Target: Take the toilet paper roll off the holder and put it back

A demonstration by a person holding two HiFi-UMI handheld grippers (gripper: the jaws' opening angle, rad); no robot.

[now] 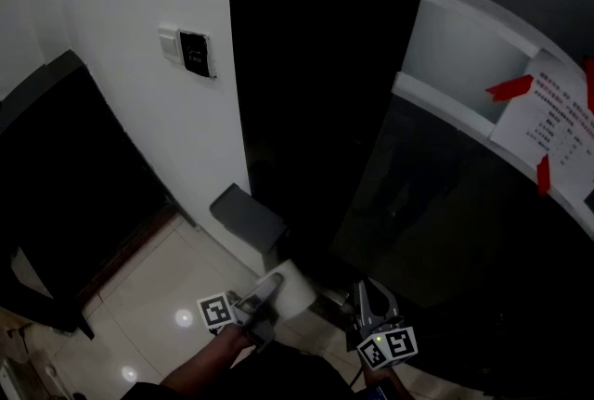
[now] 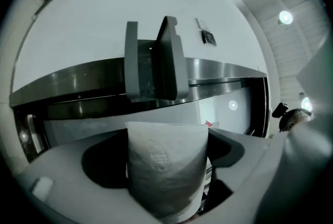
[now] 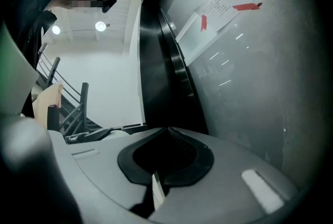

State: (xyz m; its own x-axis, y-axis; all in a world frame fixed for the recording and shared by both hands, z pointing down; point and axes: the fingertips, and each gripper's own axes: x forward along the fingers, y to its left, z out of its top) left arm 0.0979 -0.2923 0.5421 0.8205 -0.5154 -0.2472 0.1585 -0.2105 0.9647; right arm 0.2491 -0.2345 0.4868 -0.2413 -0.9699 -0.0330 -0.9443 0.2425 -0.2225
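Between the 2 jaws of the left gripper point(image 2: 165, 158) the roll point(image 2: 166, 168) is clamped, off the holder point(image 2: 153, 62) and clear of it. In the left gripper view the curved side of the roll is turned to the camera and its long axis appears to run up and down, across the line from jaw to jaw, so the curved sides are what is pinched. The holder, seen as 2 grey plates edge-on, lies straight ahead of the jaws and above the roll, with open space between them; this line from roll to holder is judged to be what a return would turn on. In the head view the roll point(image 1: 297, 290) is seen at the tip of the left gripper point(image 1: 264, 298), with the holder point(image 1: 246, 214) near it, up and to the left on the wall. The right gripper point(image 1: 369, 301) is held lower right, farther from the holder. Its jaws point(image 3: 166, 158) are brought together on nothing.
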